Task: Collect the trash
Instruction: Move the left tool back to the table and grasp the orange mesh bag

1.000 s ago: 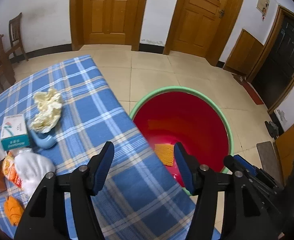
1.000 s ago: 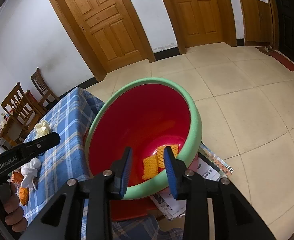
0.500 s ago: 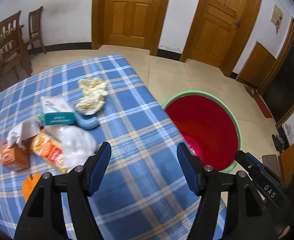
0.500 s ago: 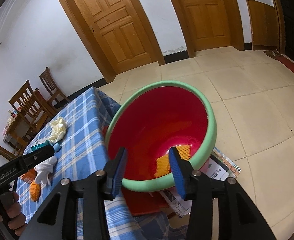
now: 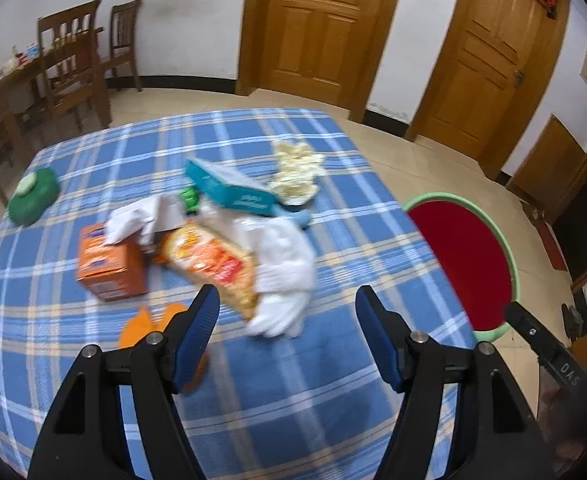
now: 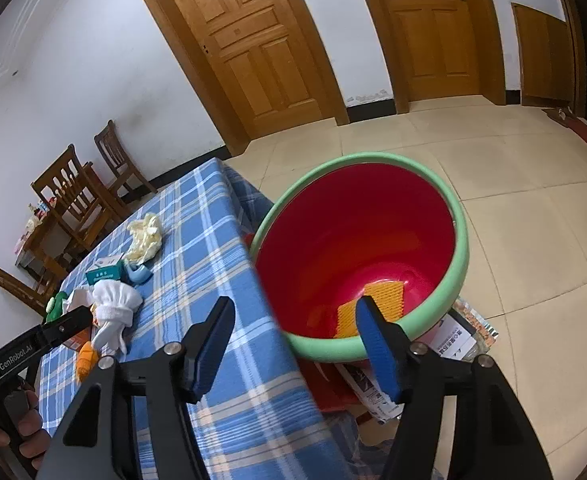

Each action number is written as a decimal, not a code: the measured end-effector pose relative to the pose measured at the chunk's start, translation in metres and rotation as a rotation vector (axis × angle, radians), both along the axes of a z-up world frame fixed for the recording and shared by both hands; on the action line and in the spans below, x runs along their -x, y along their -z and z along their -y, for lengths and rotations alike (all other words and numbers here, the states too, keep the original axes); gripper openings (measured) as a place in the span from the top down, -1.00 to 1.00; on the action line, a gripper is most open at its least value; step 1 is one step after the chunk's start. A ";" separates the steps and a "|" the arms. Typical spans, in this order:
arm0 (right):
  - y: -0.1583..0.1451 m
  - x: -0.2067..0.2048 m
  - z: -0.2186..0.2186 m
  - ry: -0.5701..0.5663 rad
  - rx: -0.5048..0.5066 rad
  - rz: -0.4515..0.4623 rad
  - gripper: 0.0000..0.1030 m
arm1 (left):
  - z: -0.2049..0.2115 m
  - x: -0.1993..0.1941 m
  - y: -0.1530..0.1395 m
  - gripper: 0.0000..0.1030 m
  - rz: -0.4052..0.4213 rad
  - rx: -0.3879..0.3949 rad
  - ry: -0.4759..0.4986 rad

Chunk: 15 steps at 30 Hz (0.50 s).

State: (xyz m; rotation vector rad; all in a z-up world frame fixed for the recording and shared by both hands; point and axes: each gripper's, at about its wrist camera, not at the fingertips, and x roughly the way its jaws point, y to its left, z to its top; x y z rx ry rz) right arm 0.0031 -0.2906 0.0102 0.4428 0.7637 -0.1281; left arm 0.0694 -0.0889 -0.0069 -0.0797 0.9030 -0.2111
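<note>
Left tool (image 5: pixel 287 332) swung tableward, right tool (image 6: pixel 293 344) widened

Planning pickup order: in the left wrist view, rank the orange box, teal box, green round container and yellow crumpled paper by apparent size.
1. Orange box, largest, though it also lies nearest the camera.
2. Teal box.
3. Green round container and yellow crumpled paper look about alike; blur and fisheye distortion make ranking them unsafe.
</note>
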 end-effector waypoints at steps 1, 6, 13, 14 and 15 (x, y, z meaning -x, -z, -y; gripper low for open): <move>0.000 0.000 -0.002 -0.004 0.000 -0.002 -0.30 | -0.006 0.001 0.001 -0.37 -0.002 -0.001 -0.014; 0.000 -0.003 -0.015 -0.028 0.006 -0.010 -0.32 | -0.029 0.003 0.011 -0.37 -0.015 -0.008 -0.060; 0.000 -0.006 -0.030 -0.054 0.017 -0.021 -0.35 | -0.054 0.004 0.025 -0.37 -0.042 -0.020 -0.118; 0.001 -0.007 -0.031 -0.056 0.018 -0.023 -0.36 | -0.056 0.004 0.026 -0.37 -0.045 -0.021 -0.122; 0.001 -0.008 -0.034 -0.060 0.019 -0.026 -0.36 | -0.058 0.004 0.028 -0.37 -0.049 -0.021 -0.127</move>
